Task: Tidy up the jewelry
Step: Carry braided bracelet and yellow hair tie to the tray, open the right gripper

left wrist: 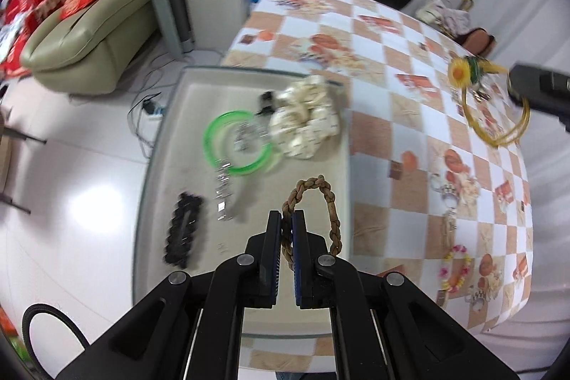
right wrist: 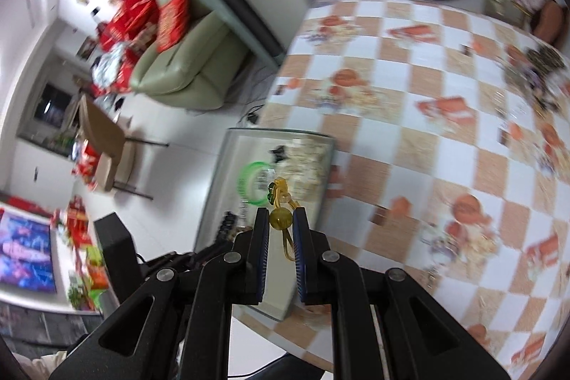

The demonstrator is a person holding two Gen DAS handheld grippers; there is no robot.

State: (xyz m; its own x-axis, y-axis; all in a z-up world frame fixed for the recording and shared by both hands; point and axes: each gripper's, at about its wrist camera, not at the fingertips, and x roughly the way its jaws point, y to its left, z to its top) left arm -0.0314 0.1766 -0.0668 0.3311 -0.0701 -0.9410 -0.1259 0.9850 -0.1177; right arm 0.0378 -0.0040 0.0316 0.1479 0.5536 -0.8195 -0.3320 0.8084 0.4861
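So both hands are carrying stuff toward the white tray (left wrist: 171,138) sitting at the desk (left wrist: 392,138) edge. The left tongs (left wrist: 287,219) are clamped on a brown braided bracelet (left wrist: 329,202), its loop standing up ahead of the tips, and they're hanging right over the tray's near end, so the left is the closer one by far. The right tongs (right wrist: 280,219) are pinching a yellow cord hair tie (right wrist: 281,219) with a flower charm, and the tray (right wrist: 228,173) is lying straight ahead and below them, long axis running away from the camera. Already in there: green bangle (left wrist: 235,143), cream scrunchie (left wrist: 306,123), black hair clip (left wrist: 183,228), sparkly chain (left wrist: 224,191). No readable labels anywhere; too blurry.
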